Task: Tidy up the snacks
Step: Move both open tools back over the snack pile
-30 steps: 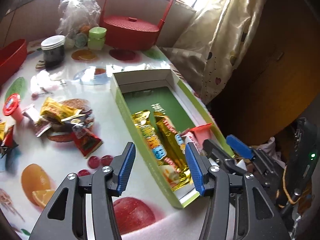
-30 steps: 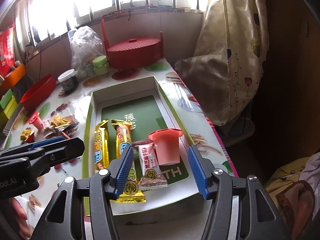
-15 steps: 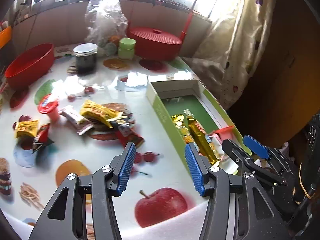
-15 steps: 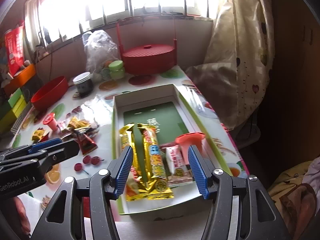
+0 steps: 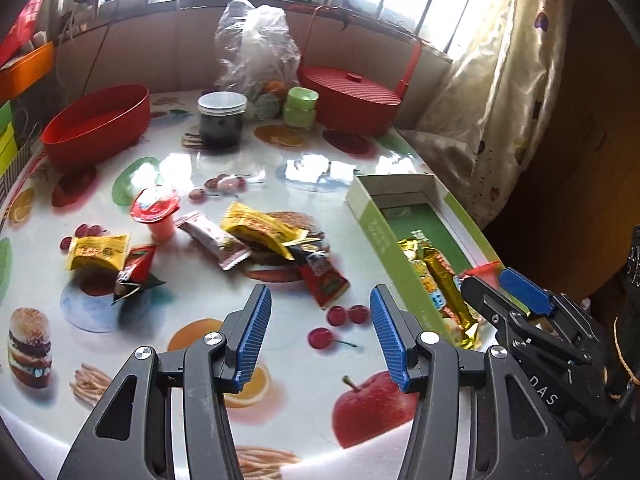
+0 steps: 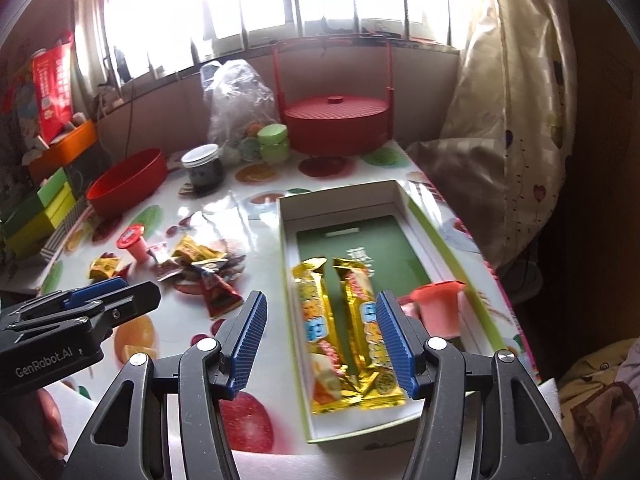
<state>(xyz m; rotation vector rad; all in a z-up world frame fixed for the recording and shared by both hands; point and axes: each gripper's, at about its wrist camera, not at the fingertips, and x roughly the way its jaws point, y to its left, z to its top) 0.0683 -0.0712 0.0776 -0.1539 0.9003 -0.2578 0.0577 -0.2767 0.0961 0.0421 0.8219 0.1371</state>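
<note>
Tilting downward over the table [image 5: 304,368], left claw [image 5: 316,340] wide, empty — right claw [image 6: 318,344] likewise, above green box [image 6: 452,264].

Tablecloth [image 5: 192,280]: glossy white, printed with fruit, burgers and fries. Box [image 6: 472,264] under the right claw: light green outside, white walls, dark green floor. Two bars [image 6: 348,332] in it: gold foil, blue-yellow lettering; cup [image 6: 438,308] beside them pink. Loose pile [image 5: 256,236] ahead of the left claw: yellow, red and pink-white wrappers. Far bowl [image 5: 96,128] and lidded basket [image 5: 352,100]: red. Claw pads [image 5: 252,336]: ribbed blue on black.
</note>
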